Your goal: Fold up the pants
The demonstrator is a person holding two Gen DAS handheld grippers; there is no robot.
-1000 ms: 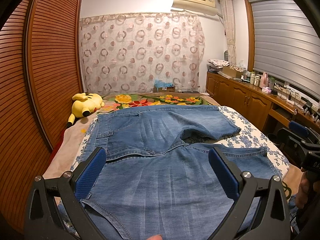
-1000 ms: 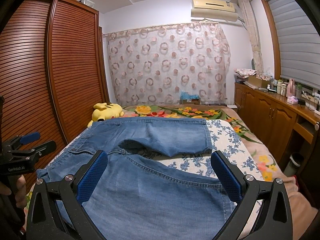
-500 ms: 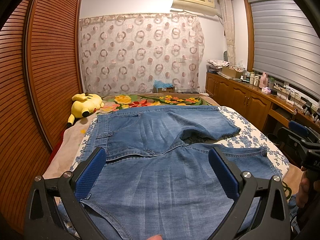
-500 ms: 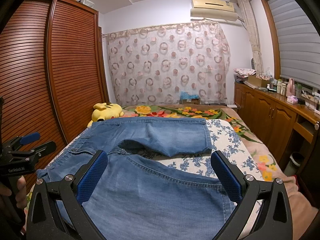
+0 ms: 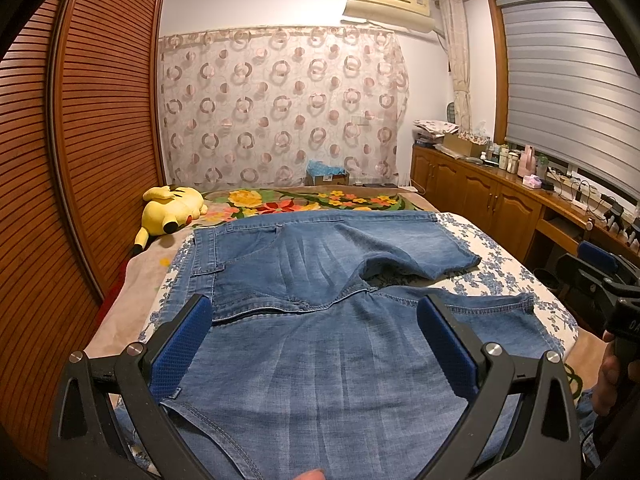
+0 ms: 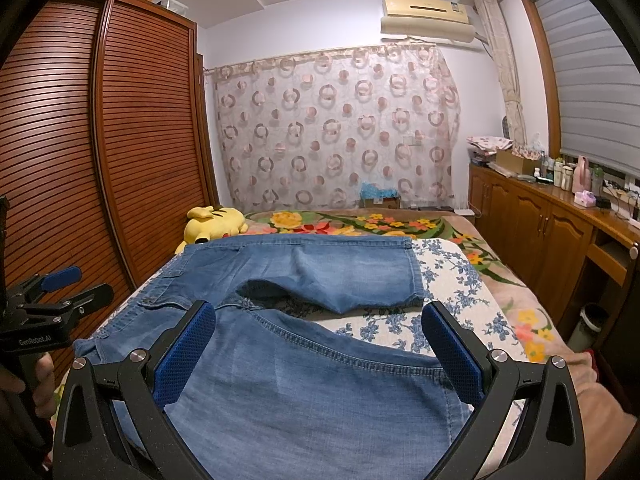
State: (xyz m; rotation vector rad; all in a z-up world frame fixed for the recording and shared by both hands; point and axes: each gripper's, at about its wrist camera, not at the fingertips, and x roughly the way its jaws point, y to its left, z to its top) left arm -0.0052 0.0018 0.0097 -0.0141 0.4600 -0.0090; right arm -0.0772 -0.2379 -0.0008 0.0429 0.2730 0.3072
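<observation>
Pants (image 5: 320, 320): spread on bed (image 5: 492, 264), waistband left, legs right; your 2 grippers, left (image 5: 316, 344) and right (image 6: 320, 344), hover over them, fingers spread, empty.

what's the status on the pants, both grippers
Left gripper open, right gripper open, both empty above the denim. Pants spread on the bed, legs apart, not folded yet. Yellow plush toy beyond the pants, not in the way.

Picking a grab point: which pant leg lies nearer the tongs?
The near leg, spread right under both open tongs, left and right. The far leg lies beyond, toward the yellow plush toy.
</observation>
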